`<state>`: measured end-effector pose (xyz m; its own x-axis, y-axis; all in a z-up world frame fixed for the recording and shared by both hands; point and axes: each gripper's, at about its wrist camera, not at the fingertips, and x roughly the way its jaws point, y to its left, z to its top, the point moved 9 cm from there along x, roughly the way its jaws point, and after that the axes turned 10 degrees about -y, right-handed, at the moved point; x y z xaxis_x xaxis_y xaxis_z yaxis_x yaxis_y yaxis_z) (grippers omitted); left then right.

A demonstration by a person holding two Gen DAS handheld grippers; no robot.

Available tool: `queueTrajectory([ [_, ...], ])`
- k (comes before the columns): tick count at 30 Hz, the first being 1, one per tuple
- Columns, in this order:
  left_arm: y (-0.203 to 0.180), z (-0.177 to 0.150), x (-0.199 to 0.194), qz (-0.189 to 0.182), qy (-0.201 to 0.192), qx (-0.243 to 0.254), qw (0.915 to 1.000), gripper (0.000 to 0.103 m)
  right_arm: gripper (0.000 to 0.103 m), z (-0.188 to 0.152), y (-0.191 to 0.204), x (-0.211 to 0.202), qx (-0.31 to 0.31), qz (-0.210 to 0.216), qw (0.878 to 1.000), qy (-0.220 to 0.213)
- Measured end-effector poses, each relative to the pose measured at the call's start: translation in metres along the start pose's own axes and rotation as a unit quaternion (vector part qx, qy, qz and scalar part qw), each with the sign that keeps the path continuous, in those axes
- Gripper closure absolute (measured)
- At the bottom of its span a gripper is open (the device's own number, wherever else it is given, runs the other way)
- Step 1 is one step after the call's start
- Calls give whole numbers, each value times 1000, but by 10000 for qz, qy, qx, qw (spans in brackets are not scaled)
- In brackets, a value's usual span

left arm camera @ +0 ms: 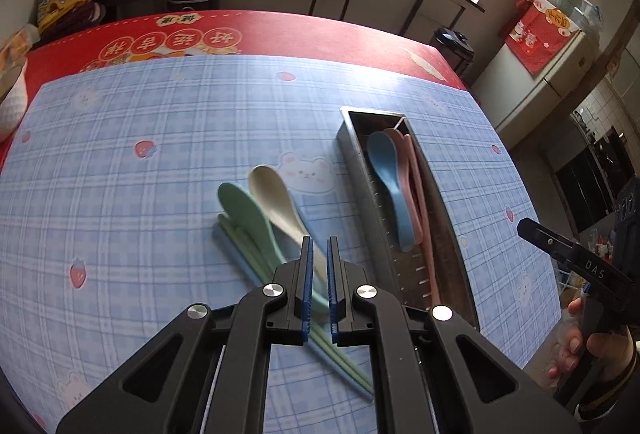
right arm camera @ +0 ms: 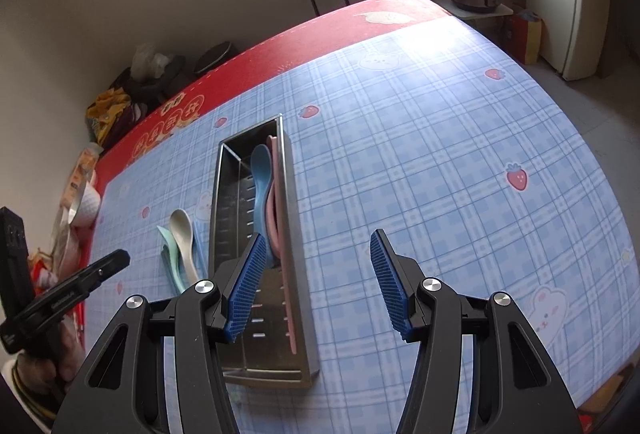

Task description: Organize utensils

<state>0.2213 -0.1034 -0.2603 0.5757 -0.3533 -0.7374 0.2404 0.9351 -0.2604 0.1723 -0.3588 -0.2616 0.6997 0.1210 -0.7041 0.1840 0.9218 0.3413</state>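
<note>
Left tongs (left arm camera: 319,246): pressed together, empty, over loose utensils
Right tongs (right arm camera: 318,266): spread, empty – beside tray
Green spoon (left arm camera: 244,218), cream spoon (left arm camera: 276,199): on worktop (left arm camera: 120,173), unsorted
Metal tray (left arm camera: 362,169): blue spoon (left arm camera: 390,177), pink spoon (left arm camera: 404,153) inside – sorted

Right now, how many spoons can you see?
4: a blue spoon and a pink spoon in the metal tray; a green spoon and a cream spoon on the tablecloth. More may be hidden.

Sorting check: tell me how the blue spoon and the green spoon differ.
The blue spoon lies inside the metal tray; the green spoon lies outside it on the tablecloth. Blue rests on pink utensils, green on chopsticks. Both share one shape, bowls pointing away.
</note>
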Motion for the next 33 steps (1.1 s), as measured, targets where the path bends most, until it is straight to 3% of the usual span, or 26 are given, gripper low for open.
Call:
queueTrajectory([
  [5,30,-35,-4,196,282,-316,9989,96,50,-10,21,5,-291,-31,9996,42],
  [11,30,-71,9,157,698,-447,9964,96,50,-24,32,9,-406,13,9990,199],
  [18,25,-74,26,286,679,-390,9965,88,50,-33,25,3,-411,-25,9988,251],
  [33,20,-76,52,602,790,-421,9942,88,50,-33,-7,-5,-104,-185,9995,226],
])
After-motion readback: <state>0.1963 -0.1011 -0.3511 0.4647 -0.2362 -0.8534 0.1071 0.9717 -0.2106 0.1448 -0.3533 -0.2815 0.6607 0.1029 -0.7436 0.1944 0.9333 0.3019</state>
